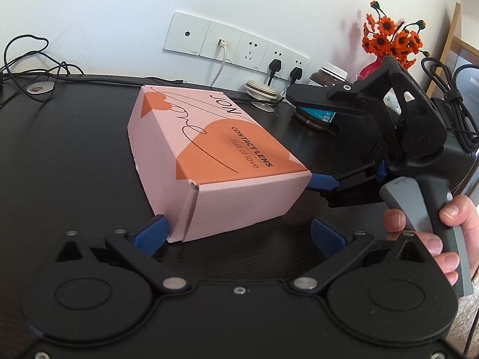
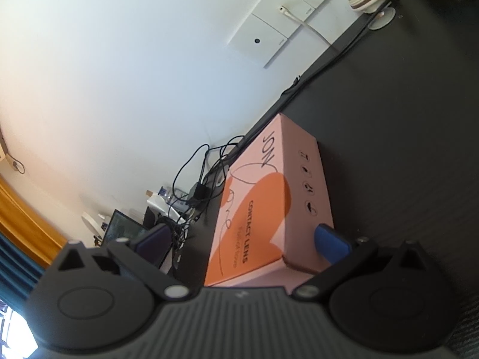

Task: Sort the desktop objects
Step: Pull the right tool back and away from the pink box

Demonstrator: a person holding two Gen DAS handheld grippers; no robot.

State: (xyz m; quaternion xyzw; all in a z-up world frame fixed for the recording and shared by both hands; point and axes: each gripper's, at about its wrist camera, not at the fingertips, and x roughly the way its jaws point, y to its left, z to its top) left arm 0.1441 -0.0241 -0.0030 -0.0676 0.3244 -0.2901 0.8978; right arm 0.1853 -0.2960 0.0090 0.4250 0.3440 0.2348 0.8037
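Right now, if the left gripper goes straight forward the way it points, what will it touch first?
Most likely the pink box: its near end sits between the open fingers of the left gripper, directly ahead on the black desk. The remaining gap is hard to judge.

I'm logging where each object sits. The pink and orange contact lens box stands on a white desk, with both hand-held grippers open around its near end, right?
One detail is off: the desk is black, not white; only the wall behind is white, as the left wrist view shows. The contact lens box does sit there, with the left hand-held gripper and right hand-held gripper open at its near end.
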